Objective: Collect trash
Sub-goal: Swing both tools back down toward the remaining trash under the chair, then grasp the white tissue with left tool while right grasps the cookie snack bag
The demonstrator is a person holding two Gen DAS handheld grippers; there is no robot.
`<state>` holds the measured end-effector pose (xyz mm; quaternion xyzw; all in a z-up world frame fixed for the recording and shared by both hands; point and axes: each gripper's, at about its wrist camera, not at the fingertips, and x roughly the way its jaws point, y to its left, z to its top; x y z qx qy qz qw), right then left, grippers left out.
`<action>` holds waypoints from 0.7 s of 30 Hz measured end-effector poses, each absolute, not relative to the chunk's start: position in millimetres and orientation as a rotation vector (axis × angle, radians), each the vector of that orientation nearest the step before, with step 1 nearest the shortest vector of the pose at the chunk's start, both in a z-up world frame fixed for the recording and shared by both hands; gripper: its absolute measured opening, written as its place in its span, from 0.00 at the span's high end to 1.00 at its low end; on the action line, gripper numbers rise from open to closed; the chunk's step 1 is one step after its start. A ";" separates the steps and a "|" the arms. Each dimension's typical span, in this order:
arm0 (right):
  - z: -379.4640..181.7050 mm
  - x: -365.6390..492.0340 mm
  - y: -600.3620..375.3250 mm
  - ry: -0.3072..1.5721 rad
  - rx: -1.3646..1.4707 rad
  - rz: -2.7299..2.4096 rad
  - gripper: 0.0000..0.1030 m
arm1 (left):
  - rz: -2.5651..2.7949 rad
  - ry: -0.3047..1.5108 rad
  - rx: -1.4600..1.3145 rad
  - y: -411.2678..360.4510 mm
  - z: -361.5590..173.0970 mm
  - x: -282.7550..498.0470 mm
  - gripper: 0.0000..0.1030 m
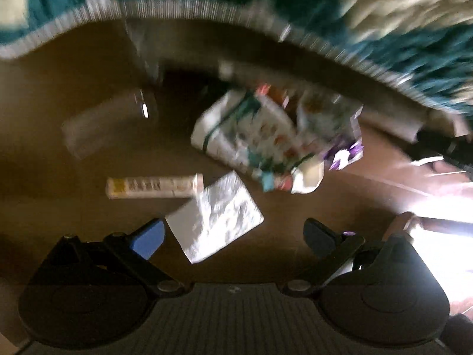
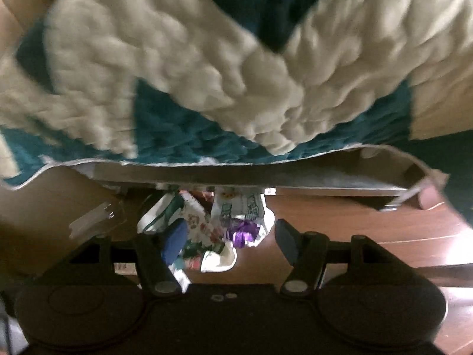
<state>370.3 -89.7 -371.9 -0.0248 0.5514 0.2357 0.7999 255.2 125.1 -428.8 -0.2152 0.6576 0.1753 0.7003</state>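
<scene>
wrappers (image 1: 266, 139) litter the floor (image 1: 59, 183) beside the bed (image 2: 207, 68).

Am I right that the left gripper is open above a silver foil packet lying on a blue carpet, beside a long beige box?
Not quite: in the left wrist view the left gripper is open above the silver foil packet beside the long beige box, but they lie on a brown wooden floor, not blue carpet.

On the brown wooden floor (image 1: 74, 183), a flat silver foil packet (image 1: 215, 224) is seen just right of a long cream printed box (image 1: 150, 188). A heap of white printed wrappers (image 1: 266, 142) lies beyond both, near the fringed edge of the teal-and-cream tufted rug (image 1: 414, 44).
</scene>
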 end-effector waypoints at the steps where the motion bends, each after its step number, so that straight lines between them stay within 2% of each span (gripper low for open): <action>1: -384.1 376.5 -88.3 1.188 -0.050 0.497 0.37 | 0.403 1.491 -0.509 128.1 -443.7 255.5 0.02; 11: -480.0 413.6 -94.7 1.277 0.078 0.354 0.38 | 0.419 1.657 -0.623 131.7 -550.0 247.8 0.02; 21: -528.9 428.4 -93.5 1.346 0.255 0.292 0.39 | 0.401 1.704 -0.643 133.0 -597.5 238.9 0.03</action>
